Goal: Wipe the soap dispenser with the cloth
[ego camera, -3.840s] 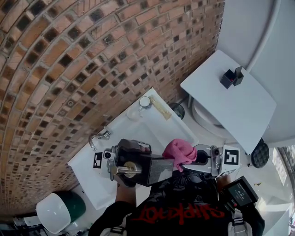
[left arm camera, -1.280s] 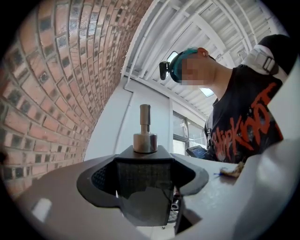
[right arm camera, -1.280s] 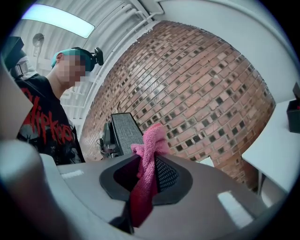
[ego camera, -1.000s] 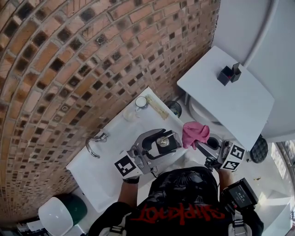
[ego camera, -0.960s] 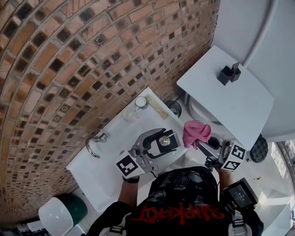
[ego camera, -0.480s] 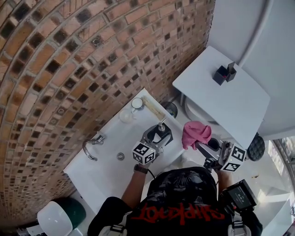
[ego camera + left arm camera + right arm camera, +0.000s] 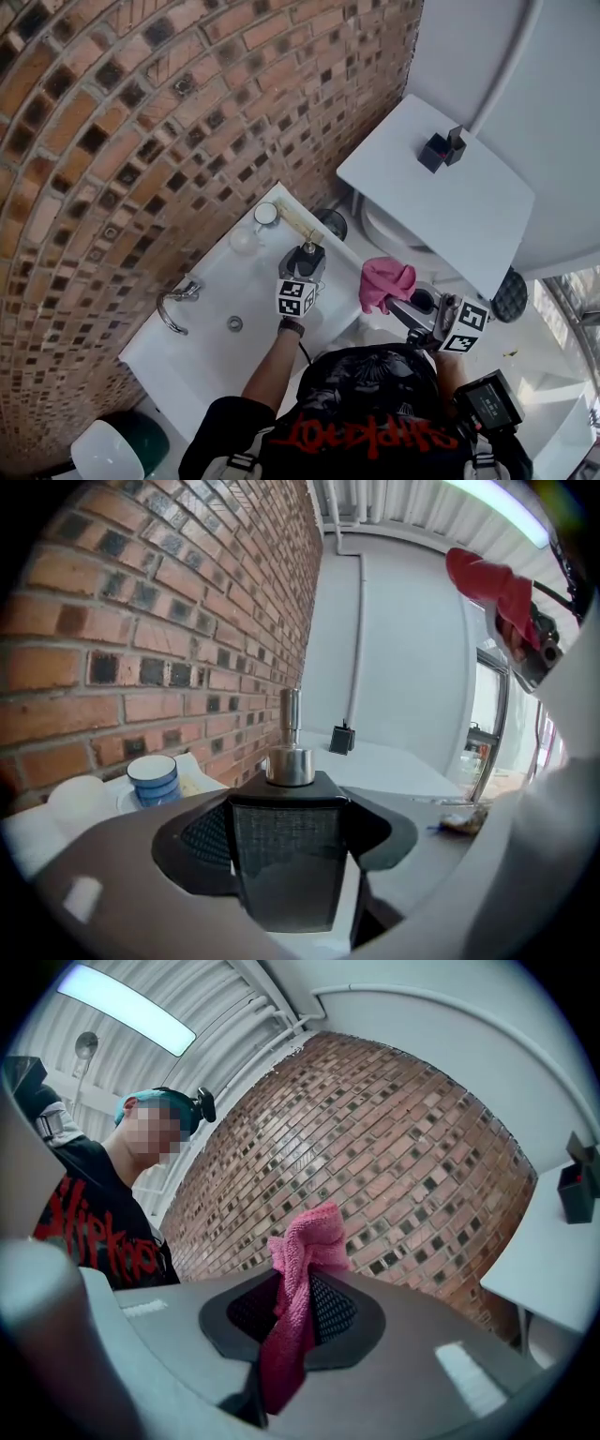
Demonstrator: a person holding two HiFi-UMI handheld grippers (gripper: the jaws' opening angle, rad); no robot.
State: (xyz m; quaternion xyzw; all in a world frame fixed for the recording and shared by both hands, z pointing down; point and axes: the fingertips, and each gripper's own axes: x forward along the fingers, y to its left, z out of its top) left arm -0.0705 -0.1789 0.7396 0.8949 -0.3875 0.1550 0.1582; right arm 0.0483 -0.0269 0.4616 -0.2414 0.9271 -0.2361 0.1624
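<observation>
White sink [image 7: 202, 330]: one soap dispenser [image 7: 286, 855], one cloth [image 7: 386, 281] (pink), one tap [image 7: 173, 306].

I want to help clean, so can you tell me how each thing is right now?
left gripper: shut on the soap dispenser.
right gripper: shut on the cloth.
soap dispenser: upright, at the edge of the sink.
cloth: bunched up, apart from the soap dispenser.
cup: upright, by the brick wall.
</observation>
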